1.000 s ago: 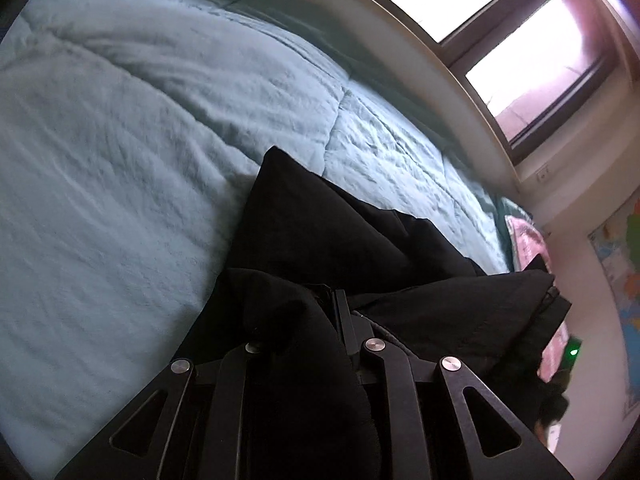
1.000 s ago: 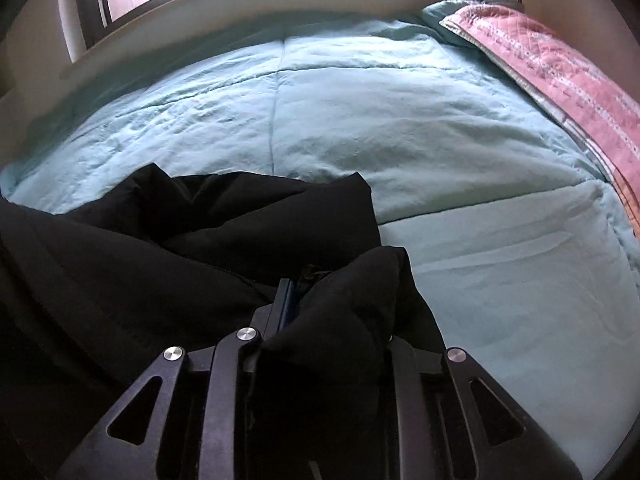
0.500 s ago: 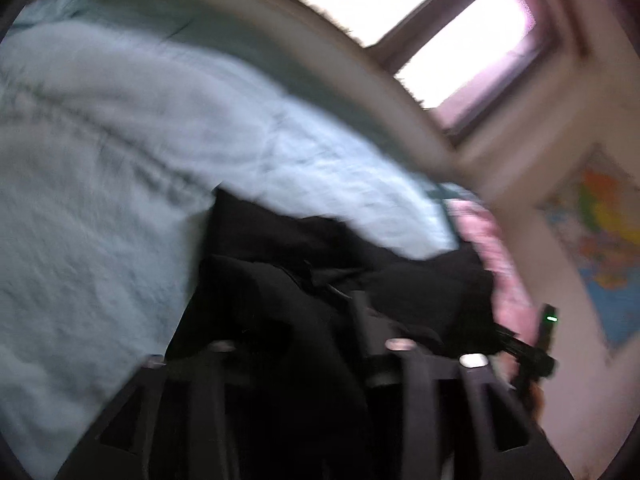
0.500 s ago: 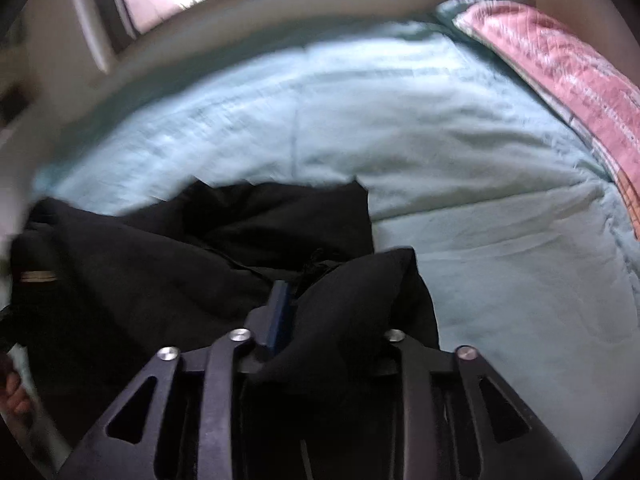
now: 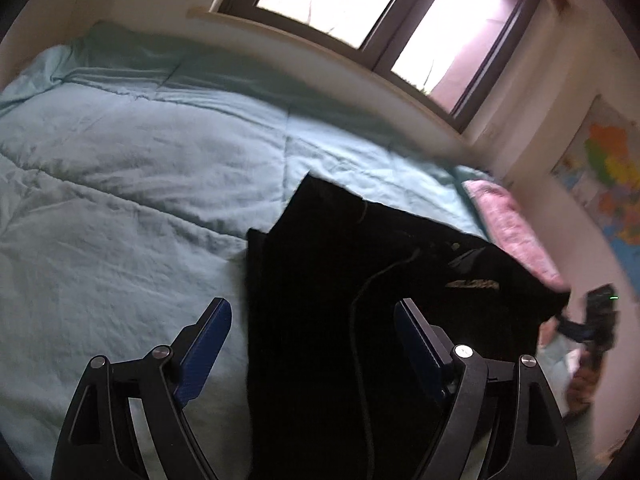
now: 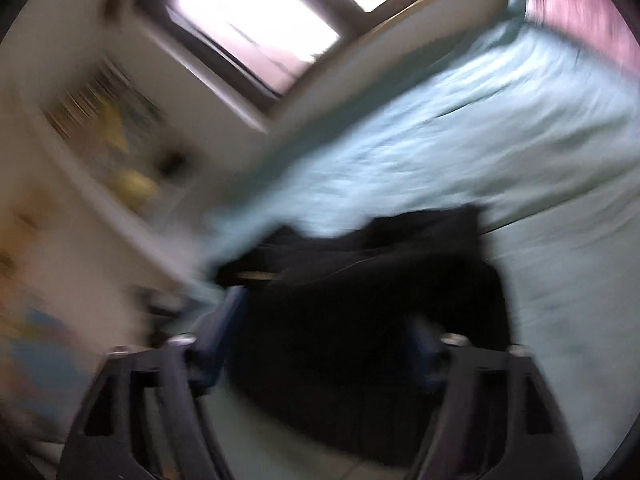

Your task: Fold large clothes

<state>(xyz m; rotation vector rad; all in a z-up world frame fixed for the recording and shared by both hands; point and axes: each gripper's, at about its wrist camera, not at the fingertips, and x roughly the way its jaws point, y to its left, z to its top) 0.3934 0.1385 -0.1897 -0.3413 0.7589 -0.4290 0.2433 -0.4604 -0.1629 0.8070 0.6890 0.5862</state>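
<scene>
A black garment (image 5: 360,300) lies folded flat on the light blue quilt (image 5: 140,184), a thin cord running down its front. My left gripper (image 5: 312,316) is open above its near left edge, with nothing between the blue pads (image 5: 208,344). In the right wrist view, which is blurred, the same garment (image 6: 372,300) lies on the quilt (image 6: 480,128). My right gripper (image 6: 324,328) is open over it and empty. The other gripper shows small in the left wrist view (image 5: 596,320), beyond the garment's right end.
A pink blanket (image 5: 512,232) lies along the quilt's right side. A window (image 5: 372,12) and sill run behind the bed. A map (image 5: 612,184) hangs on the right wall. Shelves with blurred items (image 6: 112,132) stand left of the bed.
Both grippers were shut on bunched black cloth; now both are open and drawn back, and the garment lies flat on the quilt. The right gripper has swung left quickly.
</scene>
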